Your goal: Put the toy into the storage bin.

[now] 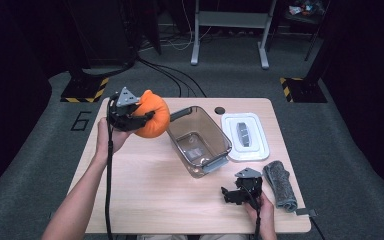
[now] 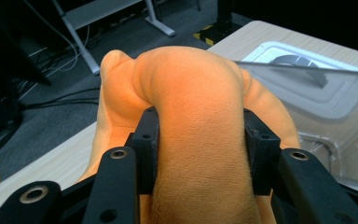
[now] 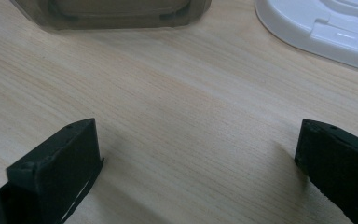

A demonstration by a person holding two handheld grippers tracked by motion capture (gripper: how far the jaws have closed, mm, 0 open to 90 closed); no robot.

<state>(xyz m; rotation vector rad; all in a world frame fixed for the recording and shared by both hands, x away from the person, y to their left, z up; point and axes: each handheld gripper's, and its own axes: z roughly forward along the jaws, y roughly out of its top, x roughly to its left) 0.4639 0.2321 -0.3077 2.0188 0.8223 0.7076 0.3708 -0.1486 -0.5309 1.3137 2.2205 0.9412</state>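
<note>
Both grippers report: my left gripper (image 1: pixel 147 116) clamps the soft orange plush ball (image 1: pixel 152 114); right gripper (image 1: pixel 230 194) fingers (image 3: pixel 63 163) gape wide over bare bench (image 1: pixel 150 190).

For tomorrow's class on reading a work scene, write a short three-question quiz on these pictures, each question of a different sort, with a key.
1. True or false: the left gripper is squeezing the orange plush toy.
2. Where is the white lid? A) on the clear container B) flat on the table beside it C) in the right gripper
3. Fill in: the right gripper's jaws are ____.

Key: 1 true, the toy bulges between the jaws. 2 B. 3 open, with bare wood between them.
</note>
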